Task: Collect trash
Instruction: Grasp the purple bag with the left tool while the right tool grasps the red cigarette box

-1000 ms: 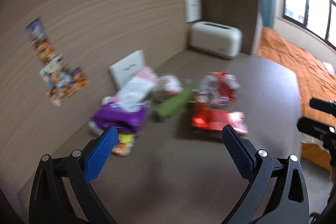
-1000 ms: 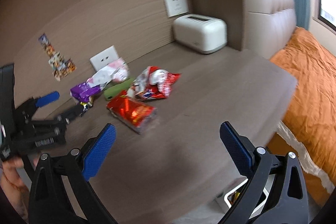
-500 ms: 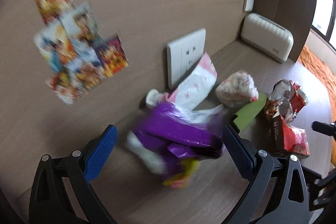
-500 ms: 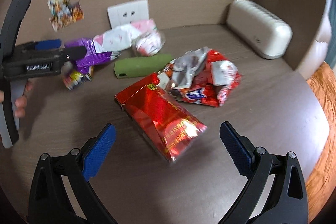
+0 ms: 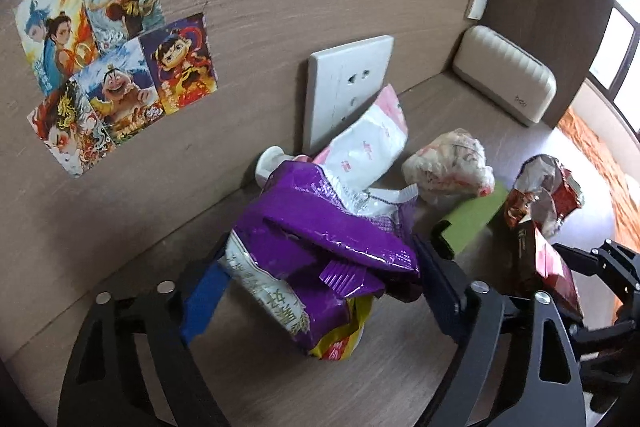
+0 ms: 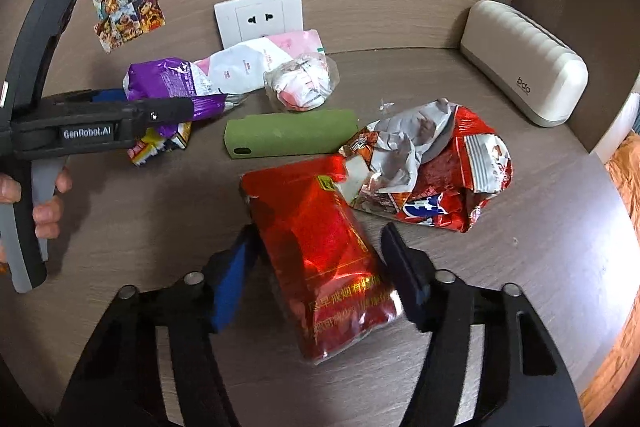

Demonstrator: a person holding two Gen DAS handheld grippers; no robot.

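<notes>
Both claws wide, straddling targets: left gripper (image 5: 316, 291) around purple wrapper (image 5: 320, 239), right gripper (image 6: 320, 275) around red pack (image 6: 320, 259); nothing lifted yet, all trash on desk (image 6: 160, 211).

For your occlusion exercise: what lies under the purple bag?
Under the purple bag a white and yellow wrapper sticks out at the front, and a white wrapper behind. How far they reach beneath is covered, as is the table there.

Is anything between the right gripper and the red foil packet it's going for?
Nothing visible. The red foil packet already lies between the right gripper fingers, which flank it on both sides; the crumpled red wrapper touches only its far end.
</notes>
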